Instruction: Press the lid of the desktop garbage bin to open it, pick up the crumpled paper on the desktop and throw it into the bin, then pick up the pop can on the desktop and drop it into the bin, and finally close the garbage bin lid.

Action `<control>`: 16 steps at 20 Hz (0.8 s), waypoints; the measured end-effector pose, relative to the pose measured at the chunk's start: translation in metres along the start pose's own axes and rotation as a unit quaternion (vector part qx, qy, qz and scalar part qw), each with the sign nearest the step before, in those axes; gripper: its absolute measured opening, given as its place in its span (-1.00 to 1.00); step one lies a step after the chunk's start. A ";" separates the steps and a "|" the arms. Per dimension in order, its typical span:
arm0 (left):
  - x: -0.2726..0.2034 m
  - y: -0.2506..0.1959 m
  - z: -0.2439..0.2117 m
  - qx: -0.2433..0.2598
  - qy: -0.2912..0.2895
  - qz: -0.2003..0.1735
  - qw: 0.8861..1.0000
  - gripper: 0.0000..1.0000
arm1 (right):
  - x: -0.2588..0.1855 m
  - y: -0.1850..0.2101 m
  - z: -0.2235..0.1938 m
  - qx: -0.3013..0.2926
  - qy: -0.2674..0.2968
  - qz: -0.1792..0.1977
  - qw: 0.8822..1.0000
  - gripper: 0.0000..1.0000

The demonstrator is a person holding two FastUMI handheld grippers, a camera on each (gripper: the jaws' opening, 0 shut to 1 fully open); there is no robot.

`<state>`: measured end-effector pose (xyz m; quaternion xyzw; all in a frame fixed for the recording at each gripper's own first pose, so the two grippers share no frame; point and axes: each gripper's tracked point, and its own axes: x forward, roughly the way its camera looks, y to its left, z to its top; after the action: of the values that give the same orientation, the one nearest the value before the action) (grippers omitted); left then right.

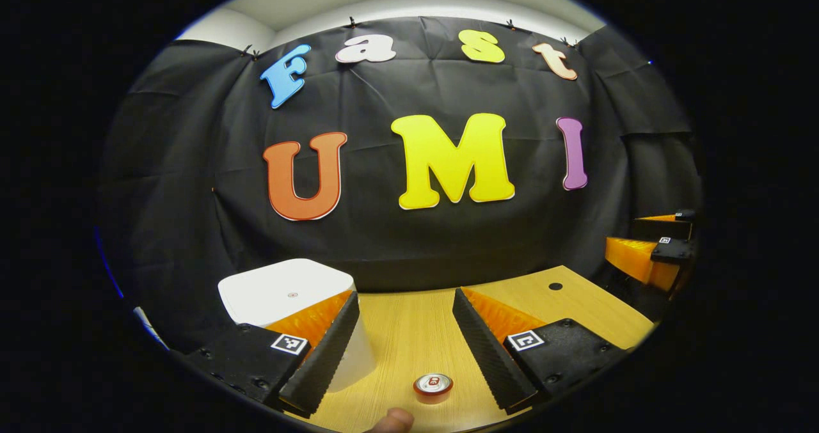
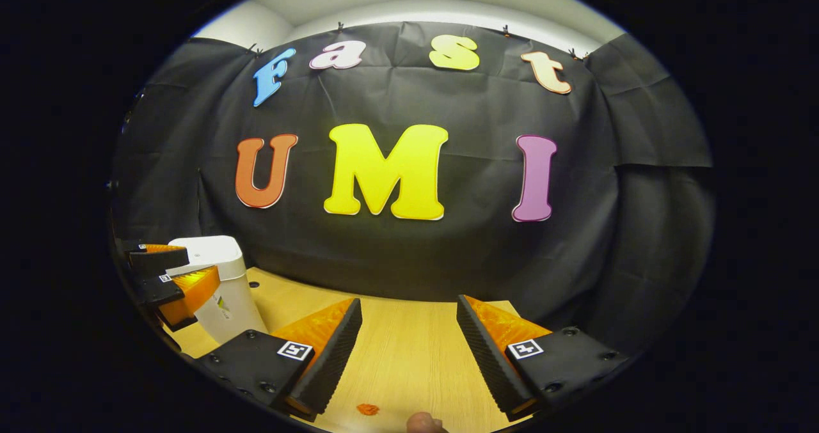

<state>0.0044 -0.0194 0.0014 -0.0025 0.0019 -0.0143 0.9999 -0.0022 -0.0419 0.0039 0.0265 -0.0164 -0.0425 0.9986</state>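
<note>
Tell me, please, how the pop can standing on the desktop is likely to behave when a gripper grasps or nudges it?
The pop can stands upright on the smooth wooden desktop, so a nudge would probably slide or tip it. Tipped, its round body would likely roll. It is probably light and thin-walled, so a hard squeeze may dent it.

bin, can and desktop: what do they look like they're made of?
Bin: likely plastic; smooth matte white shell with rounded corners. Can: probably aluminium; shiny silver top with a pull tab, red rim. Desktop: wood or wood-look laminate; pale, fine straight grain, low sheen, so veneer can't be ruled out.
</note>
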 end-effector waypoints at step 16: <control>0.013 0.017 0.014 0.003 -0.016 0.004 1.000 0.91 | -0.013 -0.018 0.005 0.001 -0.015 -0.036 0.999 0.88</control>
<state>0.0178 -0.0026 0.0150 0.0006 -0.0145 -0.0102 0.9998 -0.0167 -0.0587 0.0073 0.0272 -0.0302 -0.0787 0.9961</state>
